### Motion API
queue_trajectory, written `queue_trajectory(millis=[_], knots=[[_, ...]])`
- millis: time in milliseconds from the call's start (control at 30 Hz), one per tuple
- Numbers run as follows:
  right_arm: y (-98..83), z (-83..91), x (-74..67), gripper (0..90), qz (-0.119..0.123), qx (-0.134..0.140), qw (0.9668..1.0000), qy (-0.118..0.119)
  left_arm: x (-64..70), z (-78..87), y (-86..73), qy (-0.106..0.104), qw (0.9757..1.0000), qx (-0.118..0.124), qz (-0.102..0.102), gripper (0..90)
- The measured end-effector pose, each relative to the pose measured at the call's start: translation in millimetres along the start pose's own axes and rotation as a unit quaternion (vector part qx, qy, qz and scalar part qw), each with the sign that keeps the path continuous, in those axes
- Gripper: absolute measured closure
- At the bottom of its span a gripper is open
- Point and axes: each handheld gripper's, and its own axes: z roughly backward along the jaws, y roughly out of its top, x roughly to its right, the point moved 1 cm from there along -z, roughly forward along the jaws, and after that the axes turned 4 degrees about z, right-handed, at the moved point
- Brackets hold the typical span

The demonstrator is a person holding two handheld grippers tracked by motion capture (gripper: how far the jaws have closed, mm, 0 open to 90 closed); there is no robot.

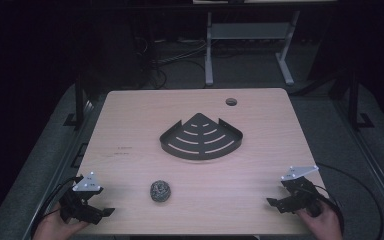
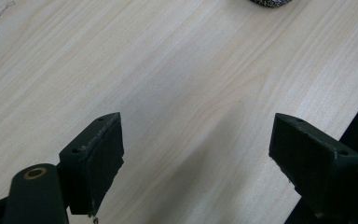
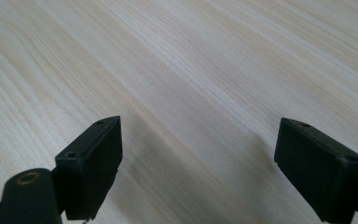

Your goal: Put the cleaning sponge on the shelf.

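Fingers (image 2: 93, 163) of both grippers wide, corner shelf (image 1: 201, 136) bare, steel scourer (image 1: 160, 191) outside it

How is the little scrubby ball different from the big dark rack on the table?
The steel wool scrubber is small, round and speckled silver-grey; the corner shelf rack is much larger, flat, fan-shaped and matte black. The scrubber looks like a tangled ball, while the rack has curved slots and a low rim. The scrubber sits near the person's edge, closer to the left tongs; the rack lies mid-table. Both rest untouched on the wooden table.
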Motion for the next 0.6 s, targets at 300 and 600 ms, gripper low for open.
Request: queue_trajectory(millis=[300, 600], knots=[[-2.2, 0.1, 0.5, 15.0, 0.0, -0.006, 1.0, 0.0, -2.5, 1.5, 6.2, -0.01, 0.9999, 0.007, -0.006, 17.2], [-2.4, 1.4, 2.2, 14.9, 0.004, -0.001, 1.0, -0.005, -0.7, -2.5, 14.6, -0.016, 0.9997, 0.006, -0.015, 17.3]])
